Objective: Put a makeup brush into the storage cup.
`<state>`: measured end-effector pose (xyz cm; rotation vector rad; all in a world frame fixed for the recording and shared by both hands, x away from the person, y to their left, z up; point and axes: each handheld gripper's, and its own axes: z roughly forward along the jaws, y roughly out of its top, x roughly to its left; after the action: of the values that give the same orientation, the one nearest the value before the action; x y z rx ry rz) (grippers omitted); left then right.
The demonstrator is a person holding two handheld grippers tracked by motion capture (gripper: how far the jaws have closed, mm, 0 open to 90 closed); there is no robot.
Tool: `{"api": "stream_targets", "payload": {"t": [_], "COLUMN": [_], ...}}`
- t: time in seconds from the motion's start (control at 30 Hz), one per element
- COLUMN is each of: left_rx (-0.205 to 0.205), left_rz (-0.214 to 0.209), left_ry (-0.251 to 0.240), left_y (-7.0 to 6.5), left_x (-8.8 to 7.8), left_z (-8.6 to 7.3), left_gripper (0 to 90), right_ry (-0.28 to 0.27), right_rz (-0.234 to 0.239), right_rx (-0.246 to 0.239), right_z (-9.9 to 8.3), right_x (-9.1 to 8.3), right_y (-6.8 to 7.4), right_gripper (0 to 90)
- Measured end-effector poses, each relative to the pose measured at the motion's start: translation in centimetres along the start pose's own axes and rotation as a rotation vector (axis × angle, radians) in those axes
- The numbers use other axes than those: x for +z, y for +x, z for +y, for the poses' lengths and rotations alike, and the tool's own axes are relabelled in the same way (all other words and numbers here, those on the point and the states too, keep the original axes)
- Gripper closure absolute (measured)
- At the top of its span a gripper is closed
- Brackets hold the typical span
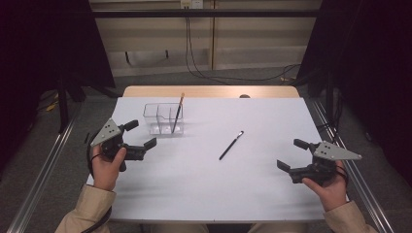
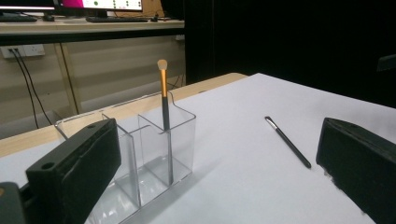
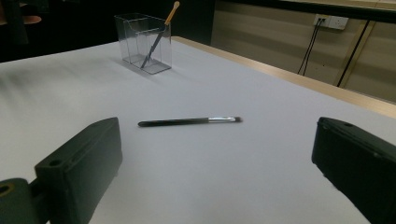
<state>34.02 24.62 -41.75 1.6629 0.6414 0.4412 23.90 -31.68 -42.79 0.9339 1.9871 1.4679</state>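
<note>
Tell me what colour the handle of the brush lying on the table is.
Black, with a silver ferrule; the brush shows best in the right gripper view.

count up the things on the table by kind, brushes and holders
brushes: 2 — one with a gold band standing in the clear holder, one black brush lying flat on the table
clear holders: 1 — a divided organizer
total: 3

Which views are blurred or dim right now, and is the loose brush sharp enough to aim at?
High view: dim, dark surroundings, black brush small but distinct. Right gripper view: brush sharp, near jaws soft. Left gripper view: clear organizer crisp, jaws blurred.
</note>
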Motion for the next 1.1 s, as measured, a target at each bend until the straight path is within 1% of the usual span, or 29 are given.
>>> {"api": "stream_targets", "payload": {"t": [0.03, 0.1, 0.23, 0.4, 0.5, 0.57, 0.63, 0.67, 0.7, 0.8, 0.93, 1.0, 1.1], "left_rx": [-0.003, 0.013, 0.01, 0.018, 0.02, 0.012, 0.021, 0.017, 0.028, 0.021, 0.026, 0.015, 0.021], "left_rz": [0.002, 0.0, 0.007, 0.008, 0.013, 0.009, 0.017, 0.011, 0.013, 0.014, 0.014, 0.011, 0.008], "left_ry": [-0.002, 0.004, 0.0, 0.012, 0.01, 0.011, 0.015, 0.014, 0.018, 0.018, 0.022, 0.018, 0.024], "left_y": [-0.1, 0.0, -0.2, -0.1, -0.1, 0.0, -0.1, -0.1, -0.1, -0.1, -0.1, -0.2, -0.1], "left_x": [-0.1, -0.4, -0.9, -1.4, -1.7, -1.9, -2.1, -2.1, -2.2, -2.3, -2.3, -2.2, -2.2], "left_z": [-0.1, -0.2, -0.4, -0.7, -0.9, -1.0, -1.2, -1.2, -1.3, -1.4, -1.5, -1.7, -1.8], "left_gripper": [0.0, 0.0, 0.0, 0.0, 0.0, 0.0, 0.0, 0.0, 0.0, 0.0, 0.0, 0.0, 0.0], "right_ry": [0.001, 0.002, 0.002, 0.003, 0.003, 0.003, 0.003, 0.001, 0.001, 0.005, 0.005, 0.007, 0.011], "right_rz": [0.0, 0.002, 0.002, 0.003, 0.001, -0.001, 0.0, 0.0, 0.0, 0.003, 0.003, 0.007, 0.003], "right_rx": [-0.001, 0.002, -0.002, -0.002, 0.001, 0.003, 0.004, 0.005, 0.004, 0.004, 0.003, 0.002, 0.006], "right_z": [0.0, 0.0, 0.0, 0.1, 0.0, 0.0, 0.0, 0.0, 0.0, 0.0, 0.0, 0.0, 0.0], "right_x": [0.0, 0.1, 0.2, 0.4, 0.4, 0.4, 0.4, 0.4, 0.4, 0.5, 0.6, 0.7, 0.9], "right_y": [0.0, 0.0, 0.0, 0.0, 0.0, 0.0, 0.0, 0.0, -0.1, -0.1, -0.1, -0.1, -0.1], "right_gripper": [1.3, 1.3, 1.3, 1.3, 1.3, 1.3, 1.3, 1.3, 1.3, 1.2, 1.2, 1.2, 1.1]}}
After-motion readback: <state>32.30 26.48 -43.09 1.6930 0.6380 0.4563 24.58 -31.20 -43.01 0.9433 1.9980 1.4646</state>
